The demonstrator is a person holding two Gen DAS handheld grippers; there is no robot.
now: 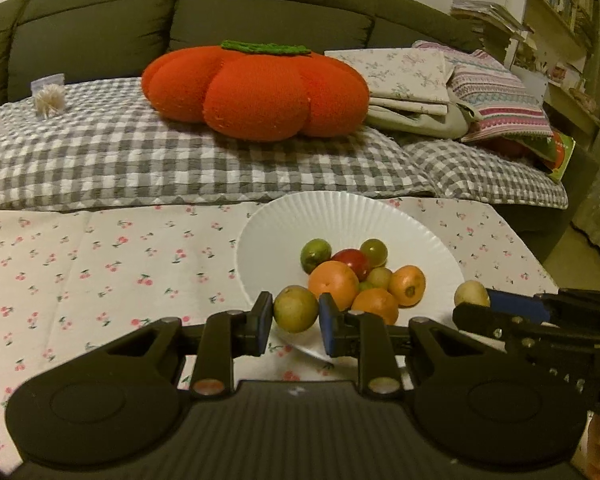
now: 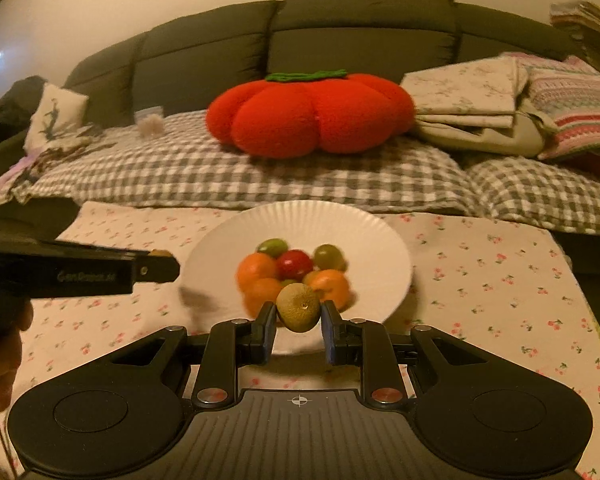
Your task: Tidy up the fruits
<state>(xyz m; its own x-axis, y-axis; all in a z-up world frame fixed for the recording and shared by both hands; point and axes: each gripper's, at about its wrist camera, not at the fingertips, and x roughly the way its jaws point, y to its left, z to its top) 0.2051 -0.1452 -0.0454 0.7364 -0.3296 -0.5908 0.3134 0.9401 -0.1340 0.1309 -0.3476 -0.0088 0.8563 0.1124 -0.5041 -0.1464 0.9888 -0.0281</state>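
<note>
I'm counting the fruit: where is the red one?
The round red fruit sits mid-pile on the white fluted paper plate, between two green fruits, just behind the large orange.

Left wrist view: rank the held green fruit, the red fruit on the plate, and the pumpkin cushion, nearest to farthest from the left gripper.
1. Green fruit: clamped between the left gripper fingers, over the white plate's near rim.
2. Red fruit: mid-plate, behind the oranges.
3. Pumpkin cushion: on the checkered sofa cover, beyond the table.
</note>
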